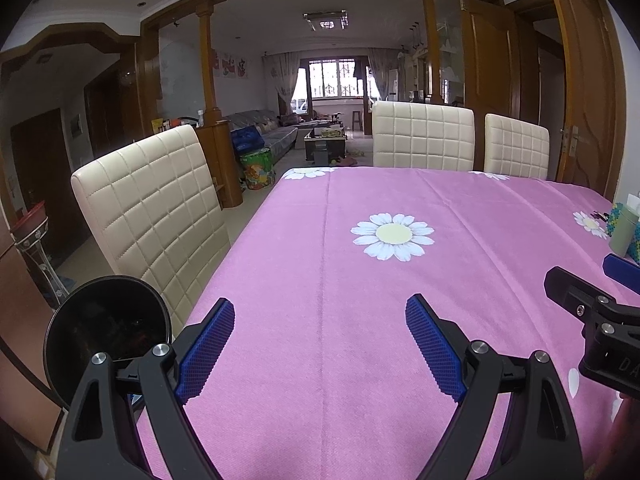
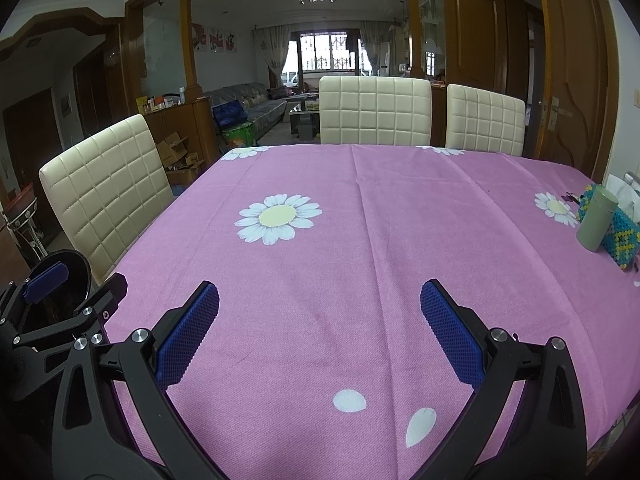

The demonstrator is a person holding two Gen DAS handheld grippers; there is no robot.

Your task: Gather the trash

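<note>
1. A black bin (image 1: 108,332) stands beside the counter's (image 1: 360,300) left edge; its dark contents are unreadable.
2. The left gripper (image 1: 320,344) and right gripper (image 2: 320,332) both gape wide, empty.
3. A green can (image 2: 597,218) sits far right, partly cropped.

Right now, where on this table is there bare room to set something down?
The pink tablecloth is bare from both open claws past the big daisy print to the far chairs. Only the right edge is crowded: a green canister beside a beaded box.
</note>
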